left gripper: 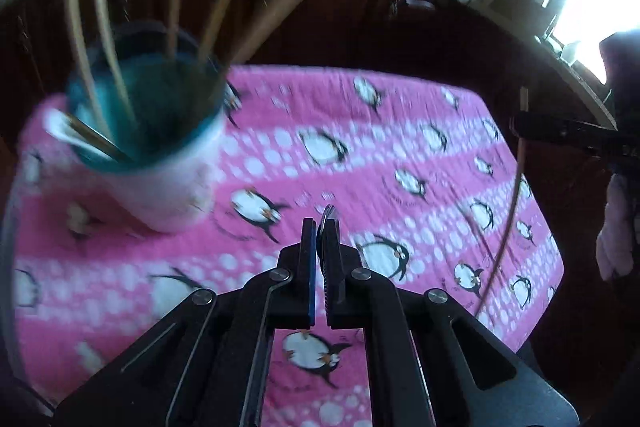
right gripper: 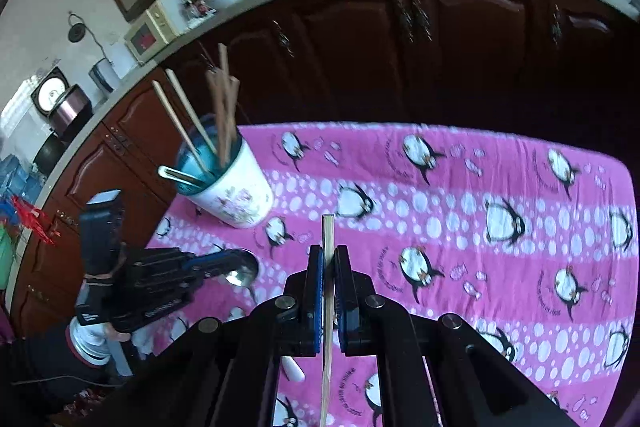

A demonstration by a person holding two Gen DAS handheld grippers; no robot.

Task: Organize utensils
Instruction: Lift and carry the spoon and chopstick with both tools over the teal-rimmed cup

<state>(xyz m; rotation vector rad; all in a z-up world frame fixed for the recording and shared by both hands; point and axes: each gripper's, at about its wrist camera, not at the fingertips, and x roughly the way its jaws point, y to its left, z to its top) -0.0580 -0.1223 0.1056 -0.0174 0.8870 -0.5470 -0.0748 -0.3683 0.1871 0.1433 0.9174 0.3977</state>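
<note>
A metal spoon [right gripper: 242,273] is clamped edge-on between the closed jaws of the left gripper [left gripper: 324,227], above the pink penguin-print tablecloth [left gripper: 400,115]. A single wooden chopstick [right gripper: 328,267] is pinched upright by the right gripper [right gripper: 329,255], its top end standing clear above the fingertips. A white cup [right gripper: 236,195] with a teal interior is seen on the cloth, with several chopsticks [right gripper: 224,107] leaning in it. Dark wooden cabinets [right gripper: 440,39] are seen behind.
</note>
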